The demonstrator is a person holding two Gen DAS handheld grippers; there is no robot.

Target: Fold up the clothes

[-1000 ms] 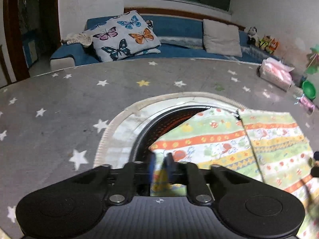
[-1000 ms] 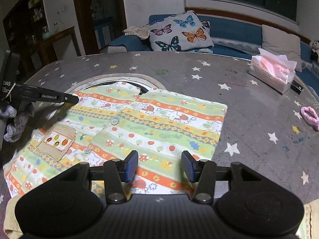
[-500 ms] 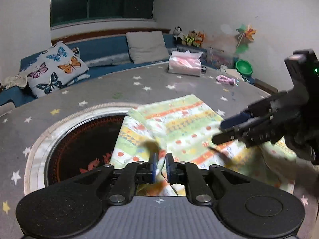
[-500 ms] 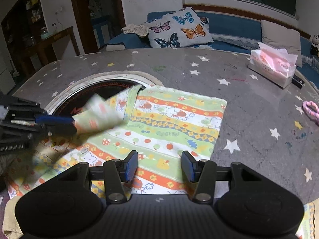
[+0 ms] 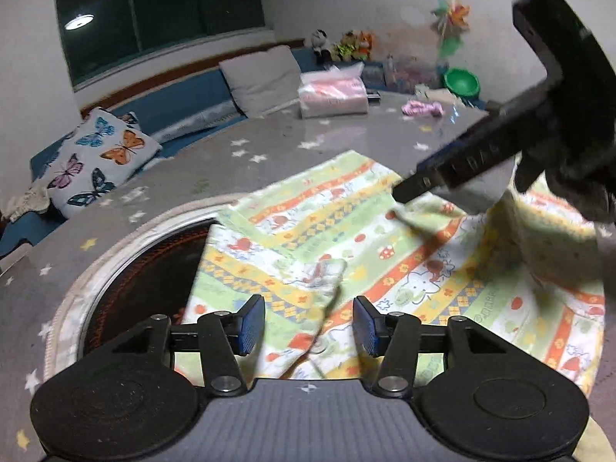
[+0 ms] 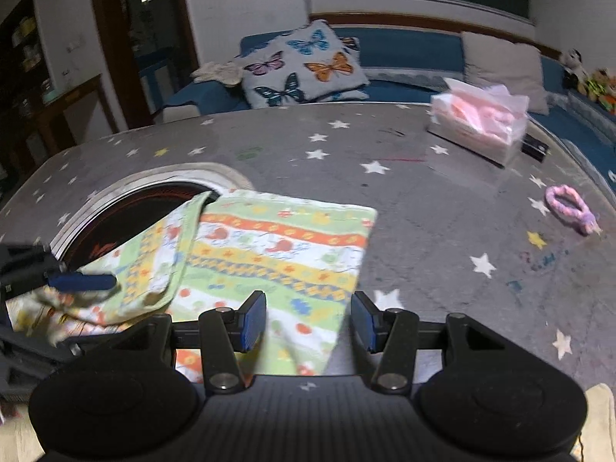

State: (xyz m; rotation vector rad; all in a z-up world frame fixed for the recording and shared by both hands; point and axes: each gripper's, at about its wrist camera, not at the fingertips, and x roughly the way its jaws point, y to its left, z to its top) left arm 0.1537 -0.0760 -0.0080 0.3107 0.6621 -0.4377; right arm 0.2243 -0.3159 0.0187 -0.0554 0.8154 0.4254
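Striped, cartoon-print cotton shirt (image 6: 277, 246) lies on the star-patterned grey tabletop (image 6: 423, 208), its left flap folded over the middle. Our left hand-held gripper (image 5: 309, 325) and right hand-held gripper (image 6: 308, 321) both gape, empty. Further folds likely remain.

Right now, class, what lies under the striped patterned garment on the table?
Under the garment lies the grey starred table cover, and its left edge overhangs the round dark recess. Whatever lies beneath its middle is covered.
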